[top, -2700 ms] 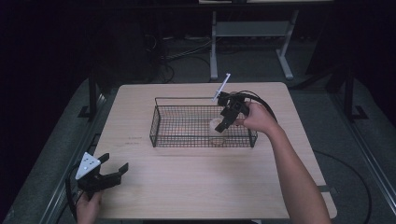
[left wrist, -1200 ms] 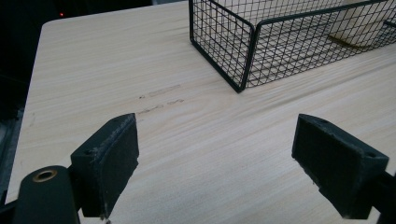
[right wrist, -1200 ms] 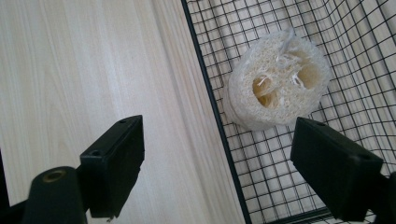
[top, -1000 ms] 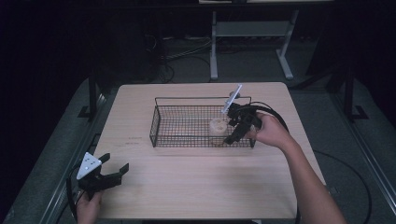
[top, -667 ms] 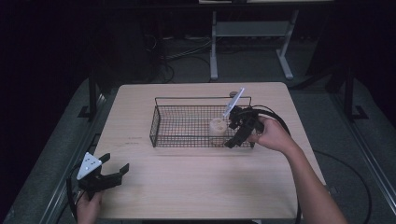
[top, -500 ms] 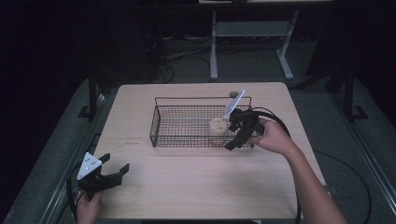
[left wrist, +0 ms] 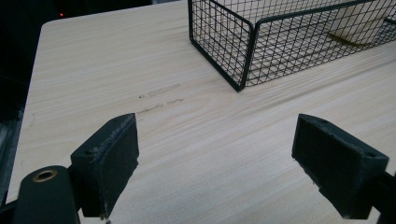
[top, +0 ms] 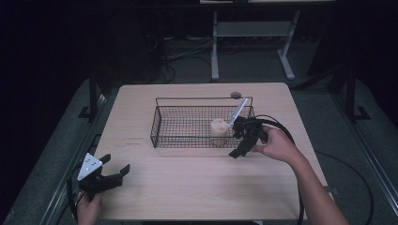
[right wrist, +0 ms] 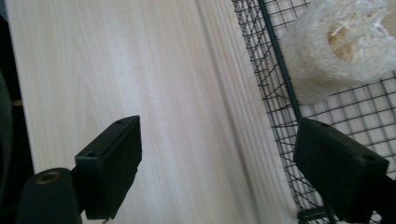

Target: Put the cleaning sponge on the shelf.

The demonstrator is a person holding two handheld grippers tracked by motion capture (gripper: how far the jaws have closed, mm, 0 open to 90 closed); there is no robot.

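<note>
Black wire-mesh basket holds a pale, fibrous loofah chunk.

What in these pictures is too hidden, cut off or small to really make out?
- Small round thing on the table's far edge, high view: too small to identify.
- Pale loofah-like lump in the wire basket, right gripper view: cut off by the frame's top and right edges.
- Same lump, left gripper view: veiled by mesh, cropped.

A black wire basket is sitting mid-table on the pale wooden table, holding a beige loofah piece at its right end, cables lying beyond.
</note>
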